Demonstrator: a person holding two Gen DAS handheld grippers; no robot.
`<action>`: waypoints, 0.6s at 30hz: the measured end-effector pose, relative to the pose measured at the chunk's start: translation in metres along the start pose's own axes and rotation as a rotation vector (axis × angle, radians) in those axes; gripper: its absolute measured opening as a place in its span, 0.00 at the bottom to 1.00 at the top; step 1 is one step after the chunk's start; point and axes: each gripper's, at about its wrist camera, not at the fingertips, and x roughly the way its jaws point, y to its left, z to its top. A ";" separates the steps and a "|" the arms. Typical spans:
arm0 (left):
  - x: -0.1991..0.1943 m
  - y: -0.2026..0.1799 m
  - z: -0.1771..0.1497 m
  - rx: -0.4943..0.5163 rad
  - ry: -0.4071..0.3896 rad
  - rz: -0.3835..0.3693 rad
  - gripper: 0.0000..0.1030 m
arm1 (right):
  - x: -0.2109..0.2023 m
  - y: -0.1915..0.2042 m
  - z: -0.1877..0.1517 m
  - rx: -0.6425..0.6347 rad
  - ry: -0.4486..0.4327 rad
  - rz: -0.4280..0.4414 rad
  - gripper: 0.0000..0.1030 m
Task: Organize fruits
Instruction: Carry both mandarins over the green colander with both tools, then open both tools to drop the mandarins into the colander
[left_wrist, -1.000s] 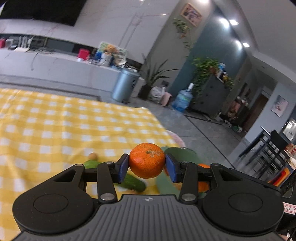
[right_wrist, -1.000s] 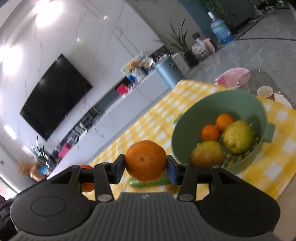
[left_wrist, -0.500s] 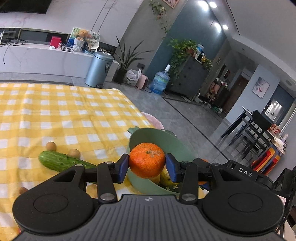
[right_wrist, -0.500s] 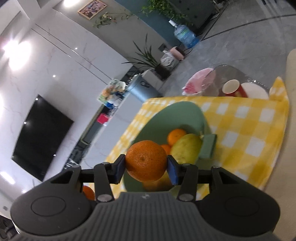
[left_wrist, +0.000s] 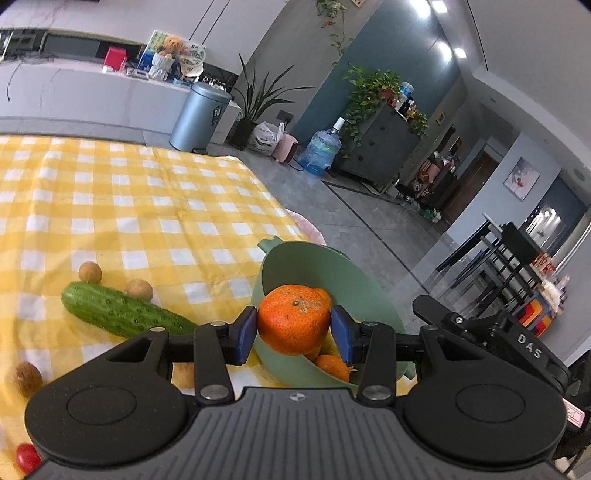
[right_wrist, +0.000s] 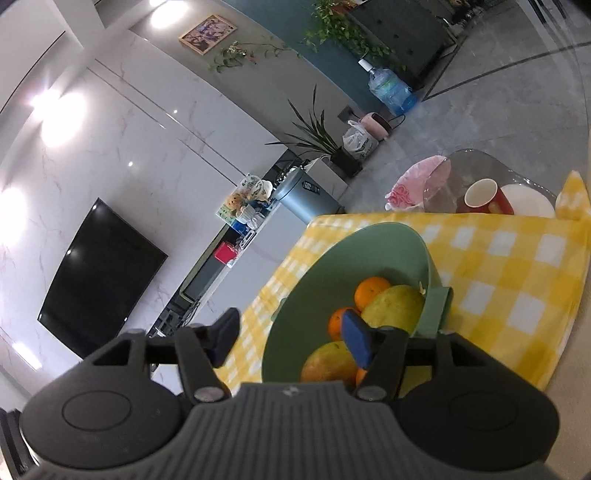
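Note:
My left gripper (left_wrist: 293, 332) is shut on an orange mandarin (left_wrist: 293, 319) and holds it just above the near rim of the green bowl (left_wrist: 314, 254). My right gripper (right_wrist: 291, 339) hangs over the same green bowl (right_wrist: 354, 243); its jaws are opening and nothing is between them. Inside the bowl lie two yellow-green pears (right_wrist: 393, 308) and several mandarins (right_wrist: 371, 291). In the left wrist view the right gripper's black body (left_wrist: 495, 336) shows just right of the bowl.
On the yellow checked cloth (left_wrist: 147, 206) left of the bowl lie a cucumber (left_wrist: 122, 314), small brown fruits (left_wrist: 90, 272) and a cherry tomato (left_wrist: 27, 458). Beyond the table's edge a glass side table holds a red cup (right_wrist: 484, 197) and a white plate (right_wrist: 528, 201).
The right gripper's jaws have spread and the mandarin it held is gone from between them. Both grippers moved in over the bowl and tilted down; the left one still grips its mandarin.

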 end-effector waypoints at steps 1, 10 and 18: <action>0.001 -0.003 0.001 0.008 -0.001 0.001 0.48 | 0.000 -0.001 -0.001 0.000 0.001 -0.003 0.63; 0.046 -0.019 0.016 0.000 0.081 -0.086 0.48 | -0.005 -0.017 0.006 0.107 -0.040 0.018 0.64; 0.095 -0.026 0.025 0.033 0.168 -0.093 0.48 | 0.006 -0.028 0.004 0.130 -0.002 0.024 0.64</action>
